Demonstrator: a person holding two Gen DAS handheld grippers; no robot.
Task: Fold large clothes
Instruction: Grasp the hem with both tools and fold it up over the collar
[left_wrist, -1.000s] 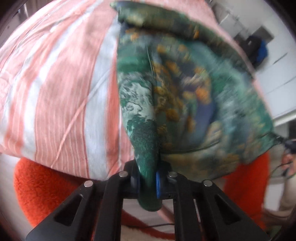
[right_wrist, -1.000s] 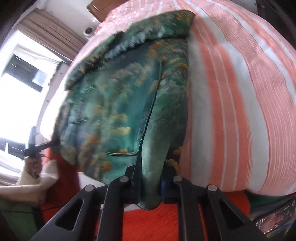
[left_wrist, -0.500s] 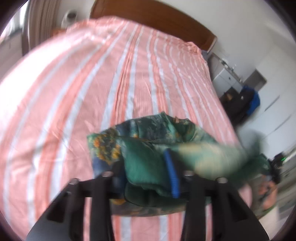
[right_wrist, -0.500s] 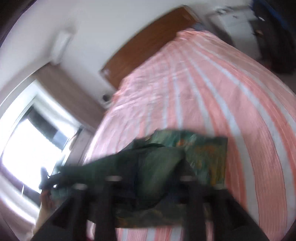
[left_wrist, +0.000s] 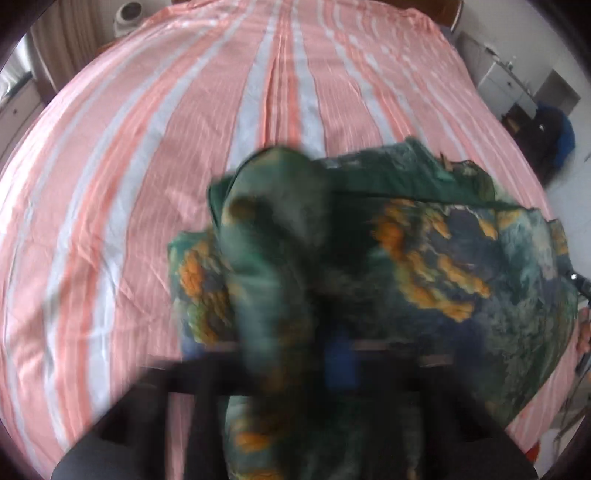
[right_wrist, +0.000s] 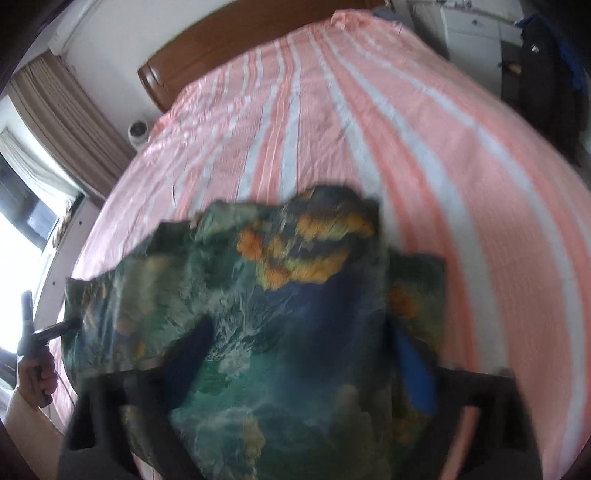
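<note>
While bunched and motion-blurred, green orange-patched garment (left_wrist: 424, 266) drapes both tongs, grips indiscernible, over striped bedsheet (left_wrist: 147, 147).

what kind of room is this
Most likely a bedroom. A wide bed with a pink-and-white striped sheet fills both views, with a wooden headboard against the wall and curtains by a window. The patterned green garment is being folded on the bed.

Both wrist cameras look up the striped bed (left_wrist: 147, 184) from its foot, close over the green garment (right_wrist: 295, 314), sharing bedspread and garment
</note>
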